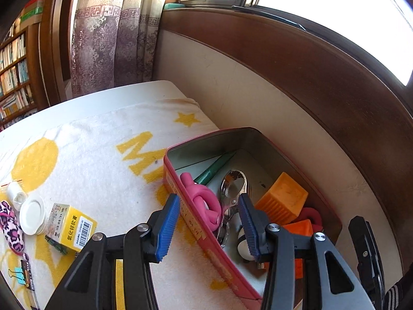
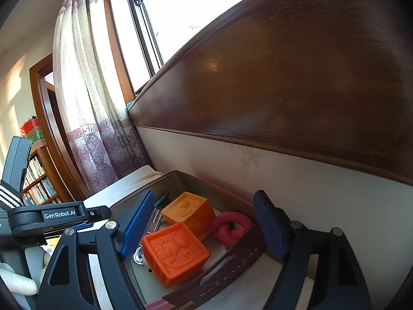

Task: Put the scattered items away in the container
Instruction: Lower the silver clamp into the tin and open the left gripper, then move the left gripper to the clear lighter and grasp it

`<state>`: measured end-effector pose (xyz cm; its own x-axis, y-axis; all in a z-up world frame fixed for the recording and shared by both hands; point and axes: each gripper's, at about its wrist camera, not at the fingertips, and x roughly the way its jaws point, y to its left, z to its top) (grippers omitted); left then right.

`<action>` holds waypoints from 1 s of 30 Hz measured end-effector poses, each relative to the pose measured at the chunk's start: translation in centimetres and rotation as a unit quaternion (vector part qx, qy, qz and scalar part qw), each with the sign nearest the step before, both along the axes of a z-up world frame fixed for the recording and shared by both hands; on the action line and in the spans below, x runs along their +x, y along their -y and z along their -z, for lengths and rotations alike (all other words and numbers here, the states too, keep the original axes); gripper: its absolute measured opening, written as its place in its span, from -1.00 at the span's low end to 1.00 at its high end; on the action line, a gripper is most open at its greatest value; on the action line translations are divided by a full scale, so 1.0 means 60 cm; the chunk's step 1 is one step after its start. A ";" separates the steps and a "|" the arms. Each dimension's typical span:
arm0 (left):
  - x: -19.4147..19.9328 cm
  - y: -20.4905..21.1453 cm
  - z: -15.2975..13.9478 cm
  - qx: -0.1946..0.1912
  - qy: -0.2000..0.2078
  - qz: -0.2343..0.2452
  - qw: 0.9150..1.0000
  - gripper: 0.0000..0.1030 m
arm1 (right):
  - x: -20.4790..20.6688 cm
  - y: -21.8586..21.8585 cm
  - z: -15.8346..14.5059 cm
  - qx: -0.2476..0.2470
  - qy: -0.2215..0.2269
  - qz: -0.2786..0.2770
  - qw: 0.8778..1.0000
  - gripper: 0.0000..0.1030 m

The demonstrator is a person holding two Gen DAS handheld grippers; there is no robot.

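- Pink-sided tin container (image 1: 196, 222) sits on a white and yellow towel (image 1: 98, 160), pushed up near the wall, lid off.
- Inside it already: a pink knotted toy (image 1: 204, 201), a metal spoon (image 1: 232, 183), a teal pen-like stick (image 1: 216, 166), a light orange ribbed block (image 1: 282, 199), a darker orange block (image 1: 298, 228) and a reddish knot ring (image 1: 311, 215). There's also a small black and white thing (image 1: 242, 245) low in the box, can't make out what it is.
- Left gripper (image 1: 209, 226) hangs right over the container's near wall, one blue pad outside the tin, the other inside above the spoon handle. Jaws are partly apart, nothing pinched between them.
- Right gripper (image 2: 204, 228) is spread pretty wide around the corner of the container (image 2: 232, 266), both pads look clear of the walls, not gripping anything as far as I can see. From its camera the two orange blocks (image 2: 175, 253) sit side by side with the knot ring (image 2: 229, 228) just next to them.
- Still loose on the towel, well off to the left of the tin: a yellow carton with a barcode (image 1: 71, 226), a white round lid (image 1: 32, 215), a small white roll (image 1: 16, 192), a pink leopard-print pouch (image 1: 10, 228) and a teal binder clip (image 1: 19, 275).
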<state>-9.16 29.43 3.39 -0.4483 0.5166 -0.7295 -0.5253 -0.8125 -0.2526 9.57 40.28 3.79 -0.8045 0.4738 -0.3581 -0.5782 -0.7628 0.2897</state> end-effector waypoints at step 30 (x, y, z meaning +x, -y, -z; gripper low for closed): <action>0.040 0.386 0.047 -0.036 -0.001 -0.211 0.977 0.36 | -0.012 0.018 0.002 0.041 0.037 0.032 0.998 0.61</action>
